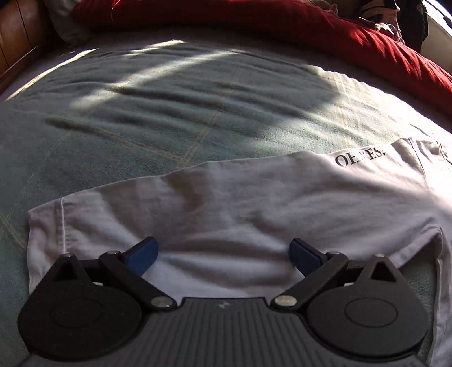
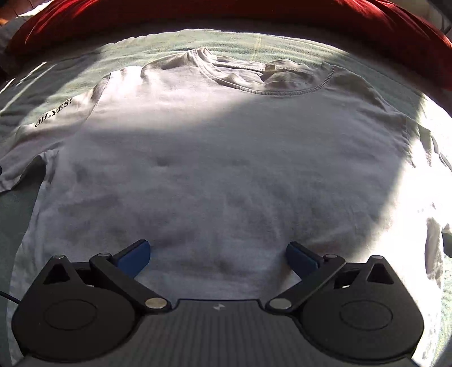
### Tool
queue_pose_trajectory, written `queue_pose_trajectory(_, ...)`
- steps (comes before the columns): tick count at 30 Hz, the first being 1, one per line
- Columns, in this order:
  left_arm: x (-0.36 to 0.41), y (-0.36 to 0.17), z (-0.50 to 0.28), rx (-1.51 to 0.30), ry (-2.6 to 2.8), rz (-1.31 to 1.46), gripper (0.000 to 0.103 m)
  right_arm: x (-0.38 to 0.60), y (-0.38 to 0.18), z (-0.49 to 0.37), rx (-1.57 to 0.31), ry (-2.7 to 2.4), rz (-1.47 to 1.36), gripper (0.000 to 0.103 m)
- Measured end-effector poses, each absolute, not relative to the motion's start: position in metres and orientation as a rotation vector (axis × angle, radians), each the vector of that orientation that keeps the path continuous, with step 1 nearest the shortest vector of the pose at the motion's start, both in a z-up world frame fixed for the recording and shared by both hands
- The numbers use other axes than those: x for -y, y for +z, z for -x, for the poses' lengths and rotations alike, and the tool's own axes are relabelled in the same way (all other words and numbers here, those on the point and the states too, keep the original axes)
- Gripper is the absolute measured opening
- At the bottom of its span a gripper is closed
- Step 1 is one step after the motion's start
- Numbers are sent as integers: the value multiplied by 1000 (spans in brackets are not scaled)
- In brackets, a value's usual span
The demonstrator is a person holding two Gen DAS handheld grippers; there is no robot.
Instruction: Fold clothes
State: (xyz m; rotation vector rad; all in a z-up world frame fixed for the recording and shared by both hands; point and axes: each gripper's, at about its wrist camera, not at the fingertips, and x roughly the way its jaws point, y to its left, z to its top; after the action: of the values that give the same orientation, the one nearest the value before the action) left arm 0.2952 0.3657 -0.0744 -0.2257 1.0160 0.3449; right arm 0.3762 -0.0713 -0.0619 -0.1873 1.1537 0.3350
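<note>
Left gripper, jaws wide apart, nothing between them, hovering low over a sleeve of the white t-shirt. Sleeve lies flat on the bed's green blanket, cuff edge at 9 o'clock in the left wrist view, black "OH, YES!" print at 2 o'clock near the shoulder seam. Sleeve's far edge runs 9 to 2 o'clock; beyond it a wide stretch of bare blanket, lightly rippled, open up to the red duvet bunched along 12 to 3 o'clock. Wooden bed frame at 10 o'clock. Right gripper, jaws also spread wide, empty, over the shirt's lower body. Shirt spread face-up and flat on the blanket, collar at 12 o'clock, left side edge running 7 to 10 o'clock with the printed sleeve out at 9 to 10 o'clock, right side in hard sunlight at 3 to 4 o'clock, edge blown out there. Narrow blanket strip between collar and red duvet at 12 o'clock.
</note>
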Motion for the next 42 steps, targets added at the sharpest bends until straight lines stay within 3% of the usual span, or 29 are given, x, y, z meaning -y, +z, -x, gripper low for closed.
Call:
queue_pose_trajectory(5, -388, -68, -252, -1015, 433, 292, 101, 73, -65, -373, -1136, 330, 189, 103)
queue_pose_trajectory(11, -367, -41, -272, -922, 336, 127, 101, 64, -65, -369, -1121, 278, 222, 103)
queue_pose_trajectory(14, -365, -56, -280, -985, 328, 74, 101, 56, -53, -367, -1109, 244, 209, 103)
queue_pose_trajectory(16, -375, -74, -271, -1071, 364, 120, 102, 44, -39, -364, -1061, 273, 204, 103)
queue_pose_trajectory(21, -392, -59, -243, -988, 400, 240, 101, -7, -23, -370, -986, 383, 242, 103)
queue_pose_trajectory(27, -397, -38, -229, -936, 421, 225, 101, -67, -58, -366, -1109, 398, 291, 103)
queue_pose_trajectory(31, -396, -36, -232, -923, 402, 212, 101, -95, -53, -329, -1125, 564, 353, 103)
queue_pose_trajectory(35, -393, -35, -235, -914, 384, 202, 101, -88, -37, -324, -1060, 523, 392, 103)
queue_pose_trajectory(42, -375, -37, -231, -936, 365, 199, 101, -79, -59, -324, -1164, 458, 402, 103)
